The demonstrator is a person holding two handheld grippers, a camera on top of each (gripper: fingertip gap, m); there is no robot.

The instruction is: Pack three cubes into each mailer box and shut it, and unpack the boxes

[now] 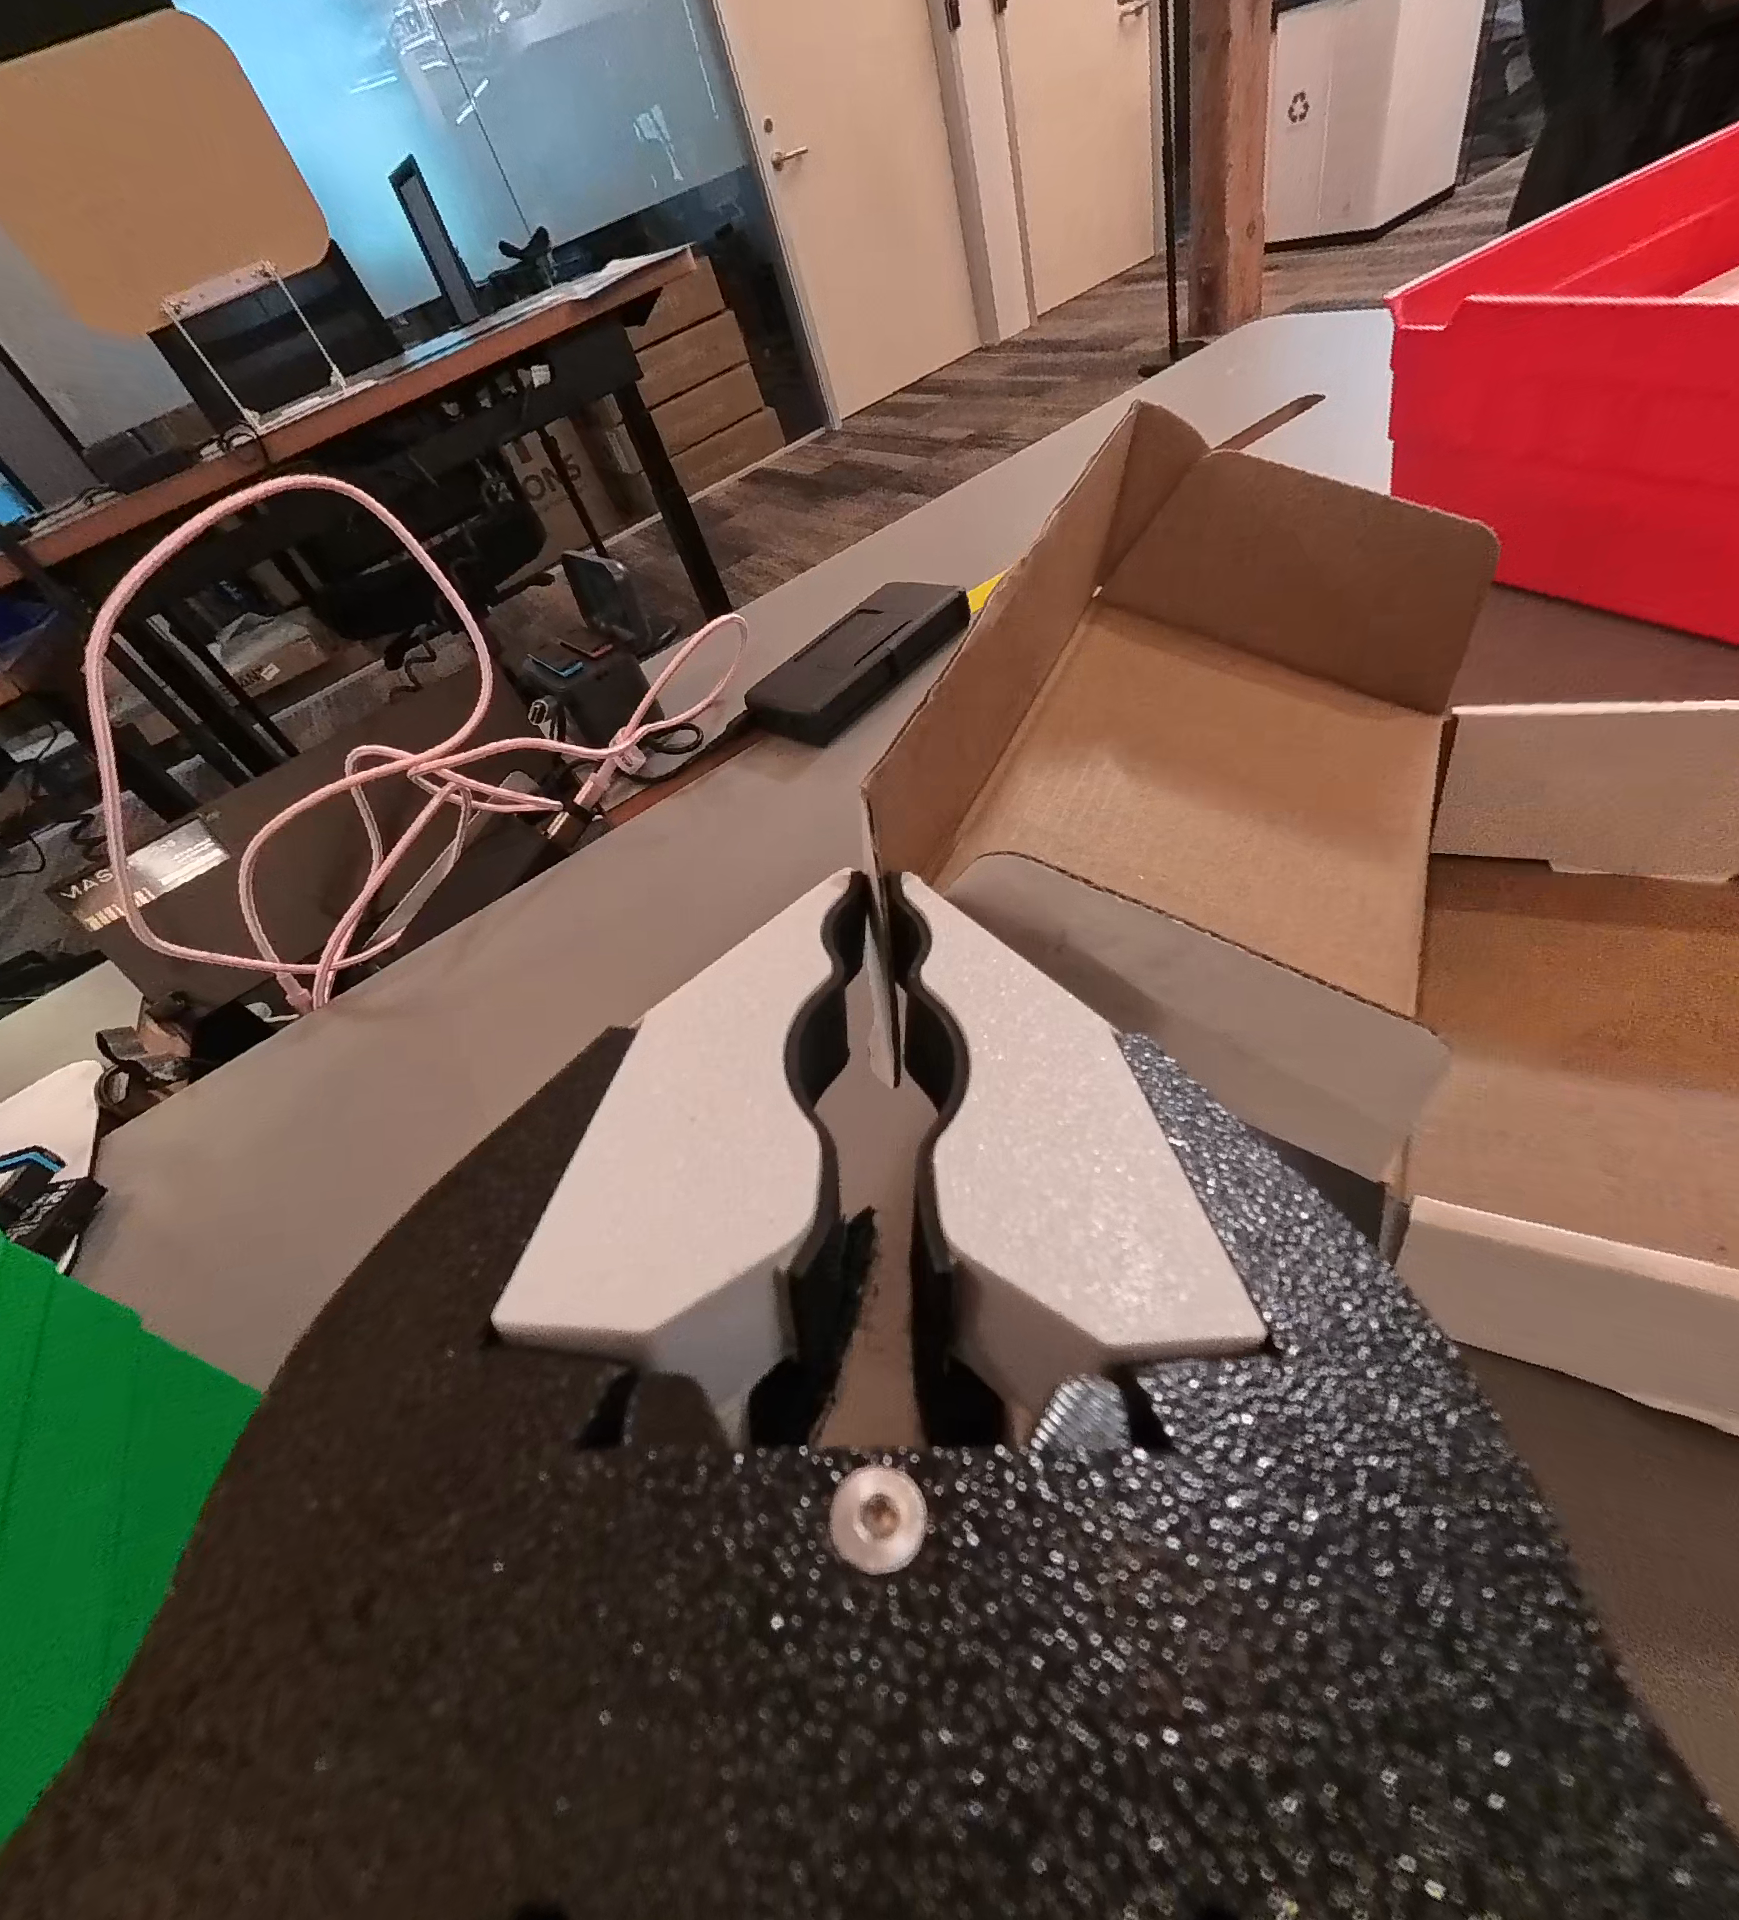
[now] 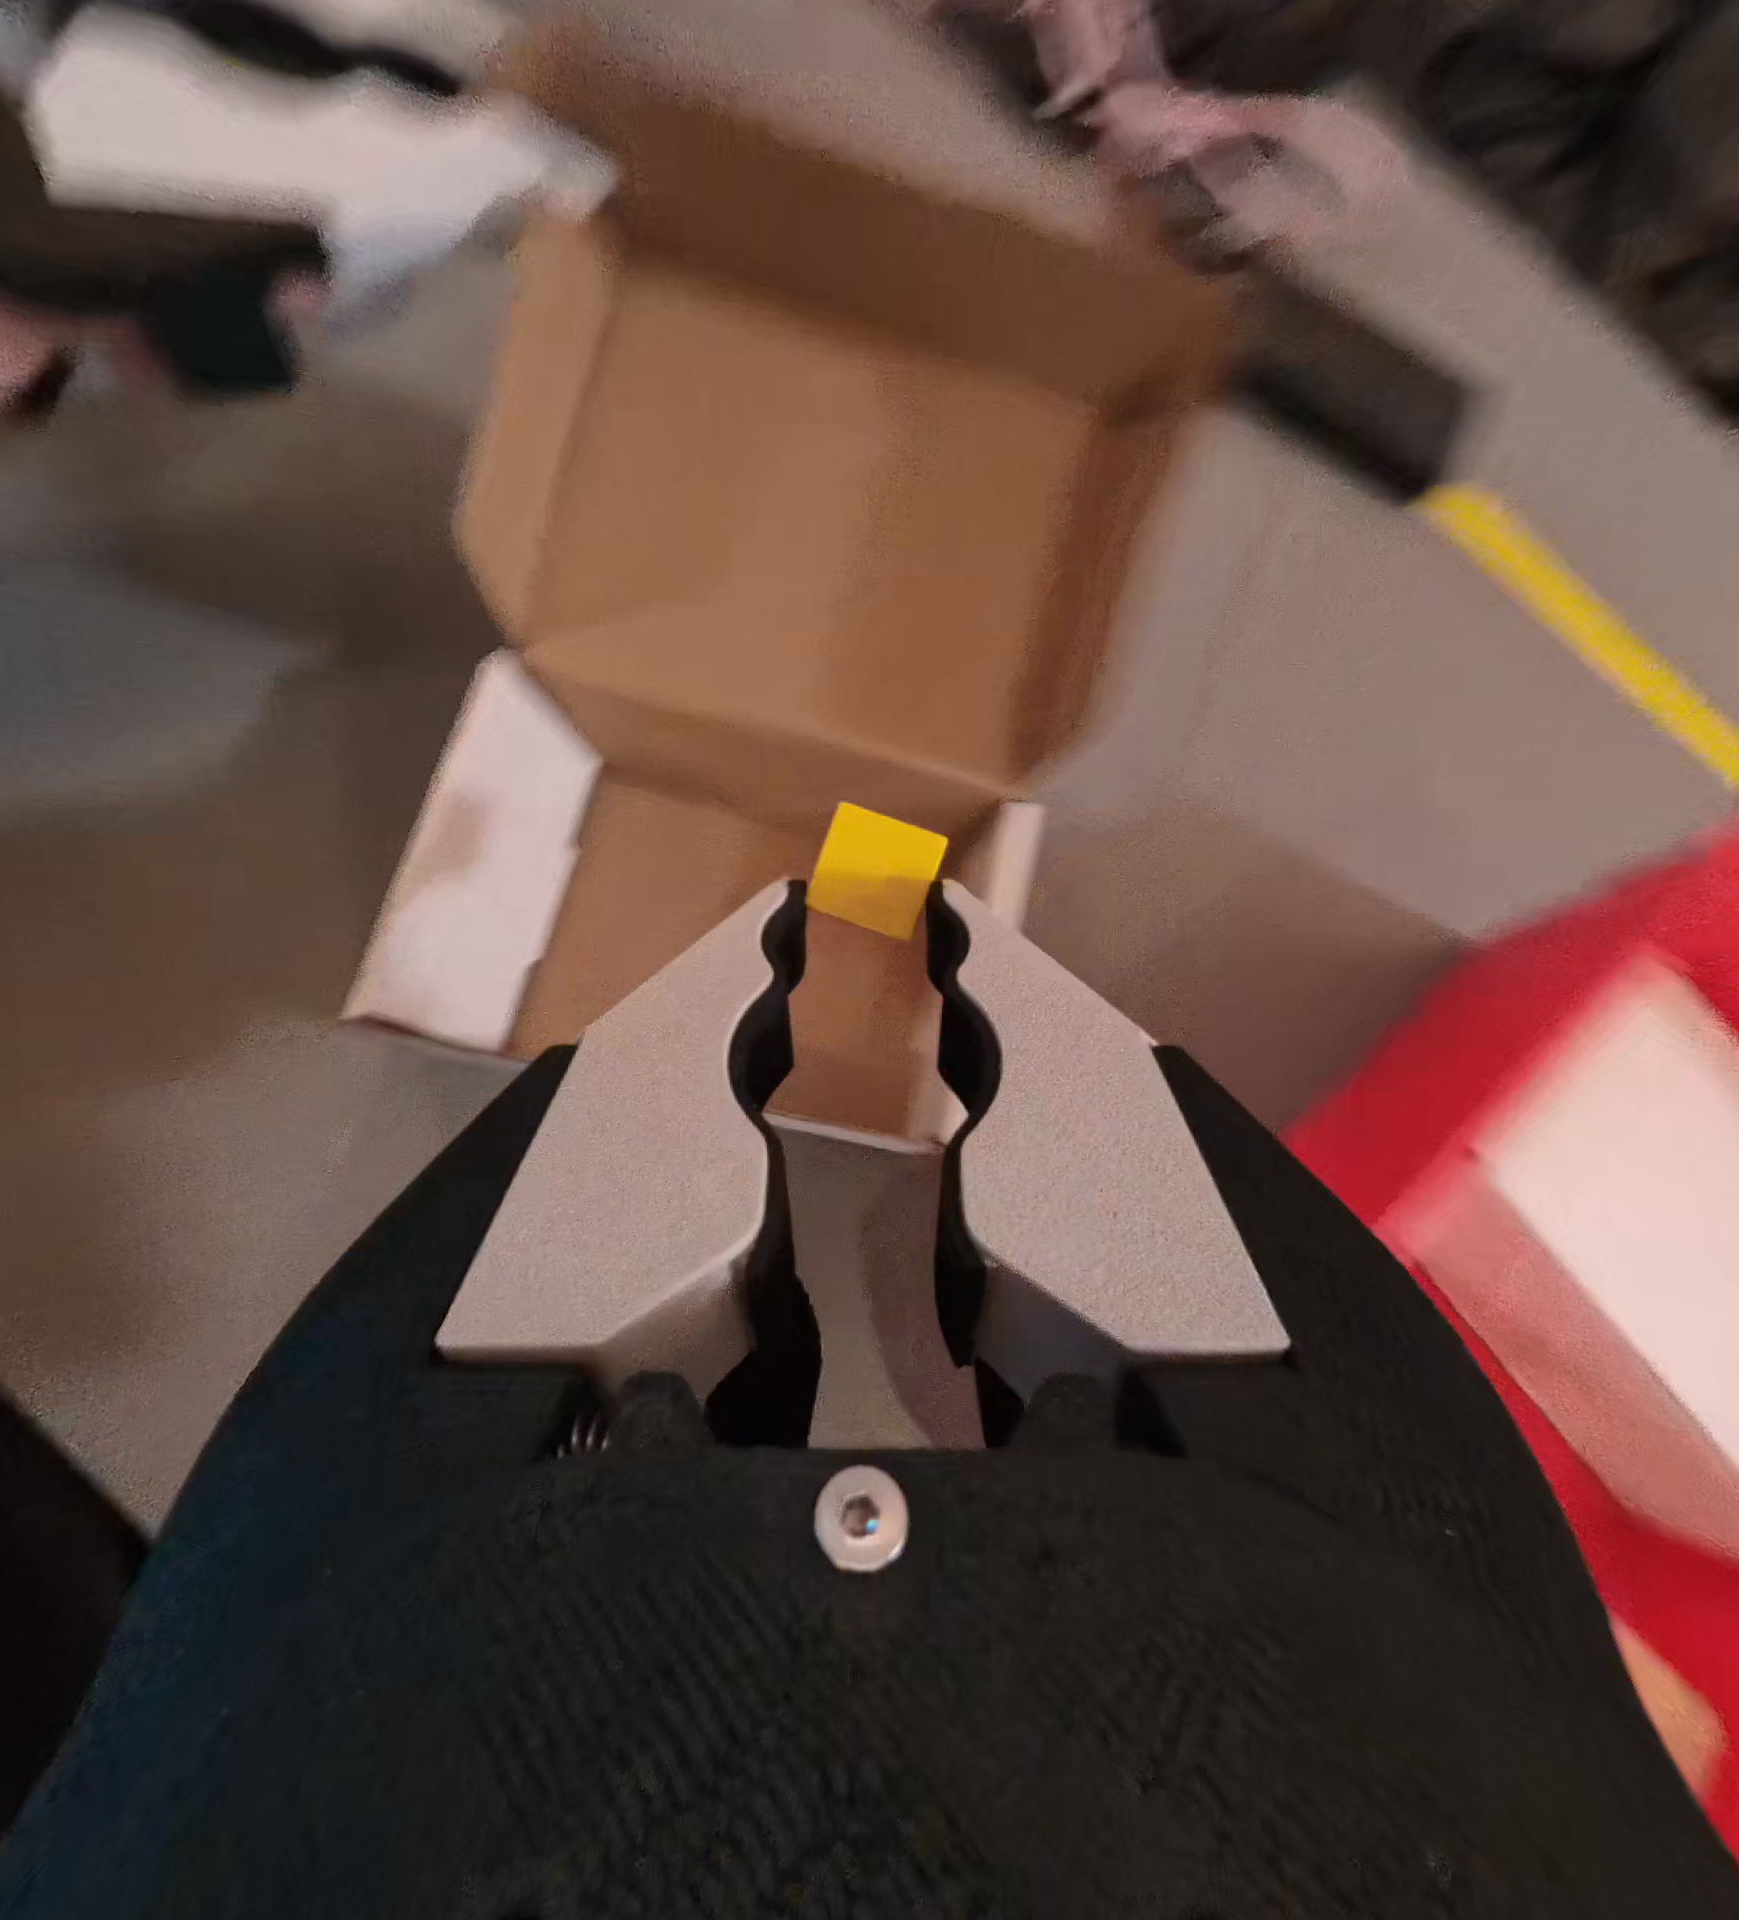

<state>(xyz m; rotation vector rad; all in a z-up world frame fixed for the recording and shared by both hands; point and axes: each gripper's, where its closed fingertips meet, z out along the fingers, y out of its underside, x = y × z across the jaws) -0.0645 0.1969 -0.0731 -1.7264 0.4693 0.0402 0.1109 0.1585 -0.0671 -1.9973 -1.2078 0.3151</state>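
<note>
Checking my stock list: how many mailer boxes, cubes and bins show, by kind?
Mailer box: 1, open, its flap pinched by the left gripper
Yellow cube: 1, clamped in the right gripper
Red bin: 1
Green bin: 1
Total: 4

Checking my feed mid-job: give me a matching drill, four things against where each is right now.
Things:
1. yellow cube
2. box flap
3. pink cable
4. red bin

Places:
A. pinched in the left claw
B. looped at the table's far edge, left of the box
C. held at the tips of the right claw
D. beyond the open box, to the right

Pairs: 1-C, 2-A, 3-B, 4-D
</note>
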